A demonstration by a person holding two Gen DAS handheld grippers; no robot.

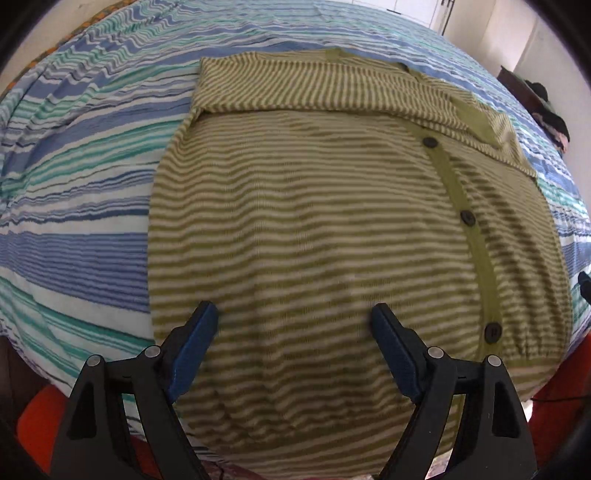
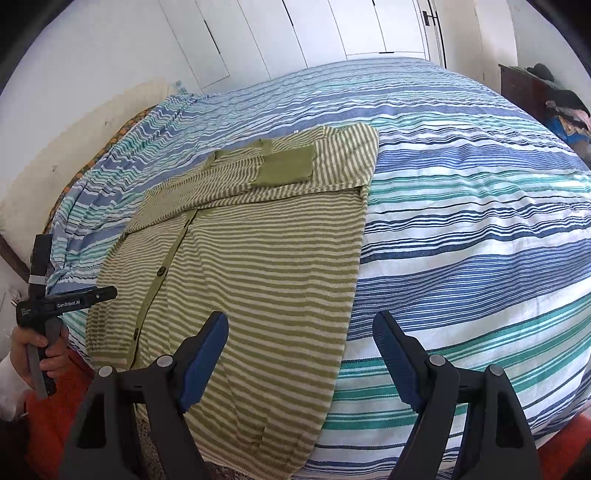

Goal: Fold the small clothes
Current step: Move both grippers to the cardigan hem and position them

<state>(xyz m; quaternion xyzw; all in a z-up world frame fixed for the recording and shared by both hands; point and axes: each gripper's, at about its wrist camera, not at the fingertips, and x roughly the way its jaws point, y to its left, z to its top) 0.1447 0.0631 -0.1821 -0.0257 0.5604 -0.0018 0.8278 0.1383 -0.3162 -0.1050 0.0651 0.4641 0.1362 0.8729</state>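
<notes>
A green-and-cream striped cardigan [image 1: 314,221] lies flat on the bed, its button band [image 1: 469,229] running down the right side. Both sleeves [image 1: 314,85] are folded across its top, and one shows a plain green patch [image 2: 284,170]. My left gripper [image 1: 295,314] is open above the lower body of the cardigan, with nothing between its fingers. My right gripper [image 2: 301,325] is open over the cardigan's [image 2: 258,266] right edge near the hem; one finger is above the knit, the other above the bedcover. A hand [image 2: 37,354] holds the left tool's handle at the left edge of the right wrist view.
The bed has a blue, teal and white striped cover [image 2: 480,221] that extends well beyond the cardigan on all sides. White wardrobe doors [image 2: 332,29] stand behind it. A dark cabinet with a pile of clothes [image 2: 554,99] is at the far right. Something red [image 2: 51,424] lies below the bed's near edge.
</notes>
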